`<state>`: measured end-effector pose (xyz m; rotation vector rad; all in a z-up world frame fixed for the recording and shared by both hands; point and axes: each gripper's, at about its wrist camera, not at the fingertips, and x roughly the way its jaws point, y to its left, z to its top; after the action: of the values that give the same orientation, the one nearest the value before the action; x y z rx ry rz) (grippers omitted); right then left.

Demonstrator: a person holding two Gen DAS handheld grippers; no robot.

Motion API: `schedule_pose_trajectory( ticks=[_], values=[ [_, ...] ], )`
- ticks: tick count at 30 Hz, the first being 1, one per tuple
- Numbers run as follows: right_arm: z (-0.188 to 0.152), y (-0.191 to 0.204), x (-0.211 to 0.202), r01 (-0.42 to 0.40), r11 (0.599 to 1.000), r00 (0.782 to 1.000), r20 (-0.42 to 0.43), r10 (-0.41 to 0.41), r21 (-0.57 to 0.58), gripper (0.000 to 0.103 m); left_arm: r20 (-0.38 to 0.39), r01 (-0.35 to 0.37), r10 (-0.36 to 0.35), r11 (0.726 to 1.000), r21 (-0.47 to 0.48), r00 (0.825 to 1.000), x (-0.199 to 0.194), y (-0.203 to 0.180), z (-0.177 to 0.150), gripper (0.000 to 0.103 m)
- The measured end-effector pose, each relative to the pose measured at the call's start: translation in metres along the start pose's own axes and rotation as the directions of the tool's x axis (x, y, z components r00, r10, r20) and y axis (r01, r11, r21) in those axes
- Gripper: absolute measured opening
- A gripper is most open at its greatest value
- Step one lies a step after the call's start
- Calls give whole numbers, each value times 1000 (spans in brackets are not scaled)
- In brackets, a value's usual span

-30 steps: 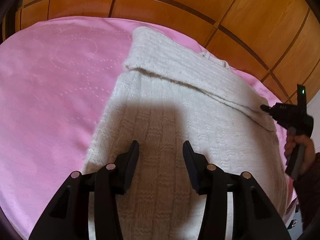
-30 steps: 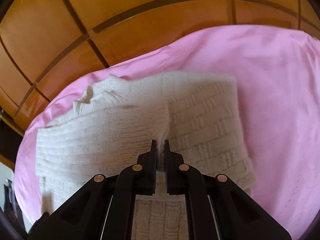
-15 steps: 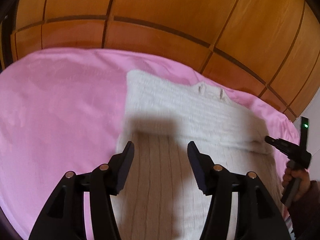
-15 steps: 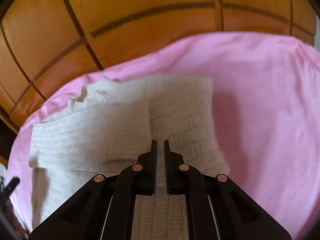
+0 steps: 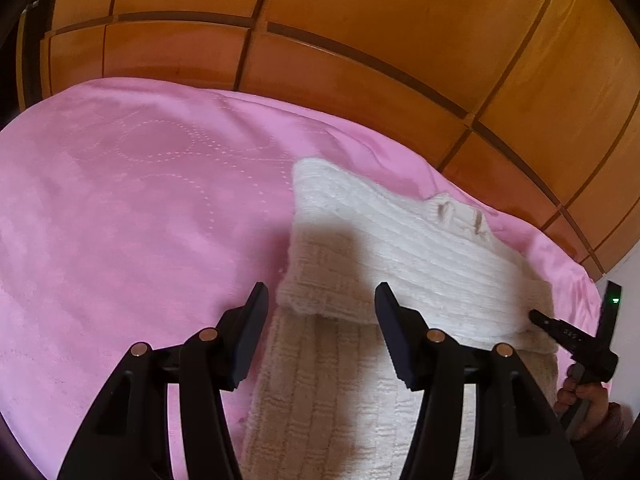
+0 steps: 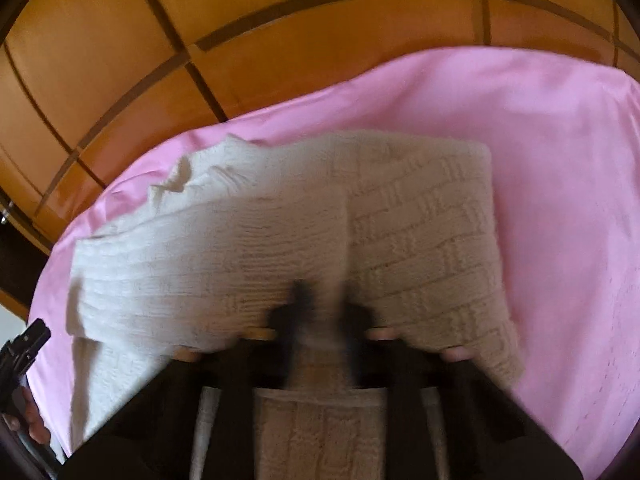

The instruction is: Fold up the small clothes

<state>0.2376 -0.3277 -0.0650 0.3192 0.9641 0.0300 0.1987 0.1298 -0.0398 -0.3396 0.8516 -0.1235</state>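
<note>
Right fingers (image 6: 298, 300) newly parted, sweater (image 6: 420, 240) released.

Bed covered by pink quilted spread (image 5: 140, 208), faint dotted stitching. Cream knitted sweater (image 5: 400, 248) lies directly on it, upper part folded over, near the spread's far edge by orange wooden panelled wall (image 5: 360, 20).
</note>
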Motion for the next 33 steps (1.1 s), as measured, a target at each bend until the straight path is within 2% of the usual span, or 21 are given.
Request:
schedule_pose_trajectory(
  ticks=[4,8,11,13,15,16,17,18,19,20,22,25,29,31,33],
  values=[
    [-1,9,-32,26,998,995,96,-21,-58,5,19,8,-8,1000,19,1000,-3,-2,0,55],
    [-9,0,-16,135,988,990,53,-131,-71,5,3,8,-8,998,67,1000,5,-11,-2,55],
    [-15,-13,-10,121,993,992,33,-120,-17,5,-1,27,-27,997,72,1000,8,-16,-1,55],
    [-16,-10,-11,139,989,990,41,-137,-43,5,-3,26,-26,996,87,1000,12,-21,2,55],
    [-15,-7,-17,116,992,993,41,-114,-54,5,2,25,-26,994,107,1000,15,-26,8,55],
    [-13,-7,-23,122,991,991,62,-119,-52,12,6,22,-23,993,114,1000,17,-29,11,55],
    [-11,-6,-30,138,989,987,85,-133,-50,23,12,22,-24,992,121,1000,18,-32,14,55],
    [-9,-4,-35,141,989,985,105,-135,-51,31,16,24,-27,992,127,1000,18,-33,16,55],
    [-8,-1,-42,138,989,983,132,-130,-54,46,22,26,-29,990,138,999,19,-36,20,55],
    [-6,3,-47,126,990,981,154,-116,-56,55,27,23,-28,989,149,999,21,-39,23,54],
    [-2,16,-49,76,994,985,163,-61,-84,55,38,15,-22,986,167,999,26,-45,30,54],
    [0,36,-29,51,989,992,118,-35,-137,55,15,25,-28,986,162,1000,43,-51,39,54],
    [-10,35,18,101,982,995,37,-97,-157,56,-59,3,8,983,184,998,76,-54,37,54],
    [-21,34,21,101,978,991,102,-84,-180,58,-117,-33,56,981,189,991,101,-48,27,55],
    [-25,36,20,109,976,989,121,-88,-188,58,-78,-35,52,979,203,996,106,-45,19,56]
  ],
)
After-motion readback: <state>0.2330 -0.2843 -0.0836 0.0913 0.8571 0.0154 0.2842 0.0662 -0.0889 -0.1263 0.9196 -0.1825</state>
